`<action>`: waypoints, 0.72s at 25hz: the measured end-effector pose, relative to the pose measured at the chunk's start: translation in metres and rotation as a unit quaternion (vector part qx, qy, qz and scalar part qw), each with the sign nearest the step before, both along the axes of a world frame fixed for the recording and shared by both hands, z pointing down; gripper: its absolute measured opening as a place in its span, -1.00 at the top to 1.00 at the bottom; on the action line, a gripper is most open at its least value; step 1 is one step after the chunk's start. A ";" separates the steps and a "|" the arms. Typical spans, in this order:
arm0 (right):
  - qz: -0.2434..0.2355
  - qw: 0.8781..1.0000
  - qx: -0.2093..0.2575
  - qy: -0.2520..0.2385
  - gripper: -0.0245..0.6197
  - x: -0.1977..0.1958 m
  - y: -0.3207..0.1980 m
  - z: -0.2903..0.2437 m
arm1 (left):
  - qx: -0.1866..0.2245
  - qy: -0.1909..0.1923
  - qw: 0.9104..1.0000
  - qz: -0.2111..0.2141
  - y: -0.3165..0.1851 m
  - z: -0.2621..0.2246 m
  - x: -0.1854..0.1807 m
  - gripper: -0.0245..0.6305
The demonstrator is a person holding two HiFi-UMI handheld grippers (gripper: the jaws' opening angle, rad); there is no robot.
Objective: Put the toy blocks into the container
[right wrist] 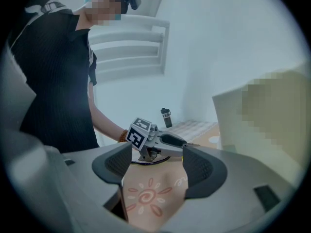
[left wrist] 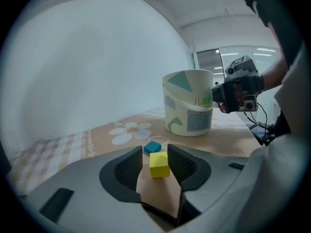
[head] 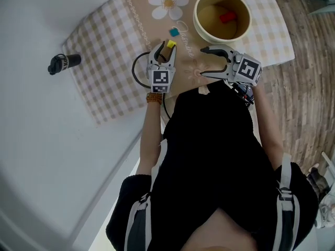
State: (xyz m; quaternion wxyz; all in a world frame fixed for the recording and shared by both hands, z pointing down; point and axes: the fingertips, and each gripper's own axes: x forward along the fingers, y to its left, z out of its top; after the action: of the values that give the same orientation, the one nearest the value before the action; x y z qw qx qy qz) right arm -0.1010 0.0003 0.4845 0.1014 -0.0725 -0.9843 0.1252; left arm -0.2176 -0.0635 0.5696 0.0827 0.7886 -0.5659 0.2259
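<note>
Between left claw [left wrist: 154, 154] jaws: yellow block [left wrist: 159, 164] on the cloth [left wrist: 92, 139], jaws apart, not pinching it. Blue block [left wrist: 152, 147] just past the tips. Container [left wrist: 188, 103] farther ahead-right, red block [head: 227, 18] inside. Right claw [right wrist: 158, 154] spread wide, empty, over sun print [right wrist: 146, 198].

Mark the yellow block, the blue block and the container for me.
yellow block [left wrist: 159, 166]: left gripper view, middle of its near face.
blue block [left wrist: 152, 146]: left gripper view, top face.
container [left wrist: 187, 108]: left gripper view, outer wall.
</note>
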 end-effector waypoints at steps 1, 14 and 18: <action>0.000 1.000 0.000 0.000 -0.08 0.000 0.000 0.000 | -0.005 -0.005 1.000 0.003 0.000 0.002 0.000 0.38; 0.002 1.000 -0.001 0.003 -0.08 0.001 0.000 0.003 | -0.053 -0.027 0.998 0.011 0.003 0.024 -0.002 0.48; 0.005 1.000 0.001 0.003 -0.08 0.005 -0.001 0.002 | -0.041 -0.014 0.999 0.003 -0.002 0.008 -0.001 0.48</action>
State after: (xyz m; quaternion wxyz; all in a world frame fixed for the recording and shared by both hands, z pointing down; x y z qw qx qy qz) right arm -0.0962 -0.0005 0.4864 0.1034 -0.0669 -0.9845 0.1252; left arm -0.2187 -0.0655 0.5778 0.1060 0.7831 -0.5550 0.2600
